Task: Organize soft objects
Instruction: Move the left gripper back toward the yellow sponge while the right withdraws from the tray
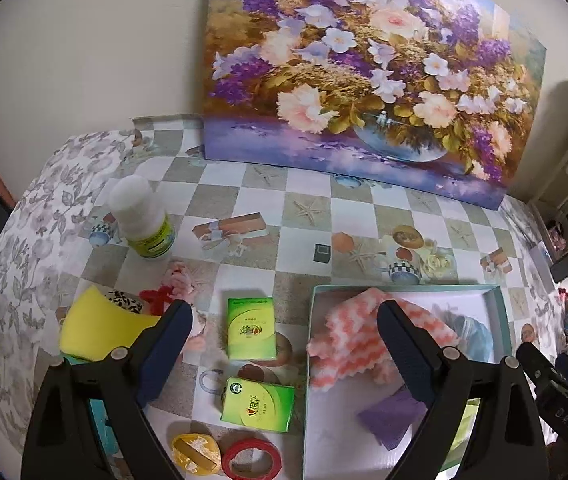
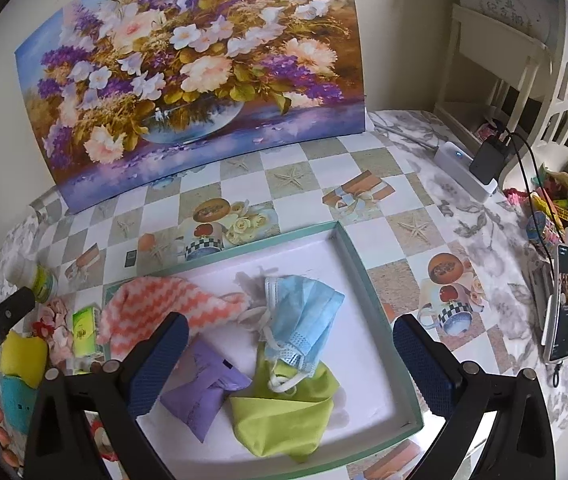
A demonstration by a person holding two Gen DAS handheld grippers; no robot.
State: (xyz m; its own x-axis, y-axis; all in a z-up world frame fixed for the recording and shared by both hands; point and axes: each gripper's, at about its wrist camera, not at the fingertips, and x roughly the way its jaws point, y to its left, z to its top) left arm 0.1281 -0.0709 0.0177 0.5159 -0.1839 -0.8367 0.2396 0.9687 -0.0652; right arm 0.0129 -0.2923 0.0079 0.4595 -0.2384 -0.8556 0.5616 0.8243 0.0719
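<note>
A shallow teal-rimmed white box holds a pink-and-white zigzag cloth, a blue face mask, a purple packet and a lime green cloth. The box also shows in the left wrist view with the zigzag cloth draped over its left rim. Left of it lie two green tissue packs, a yellow sponge and a pink plush item. My left gripper is open above the tissue packs. My right gripper is open over the box.
A white bottle stands at the back left. A yellow tape roll and a red tape roll lie near the front. A flower painting leans on the wall. A phone and clutter sit at the right.
</note>
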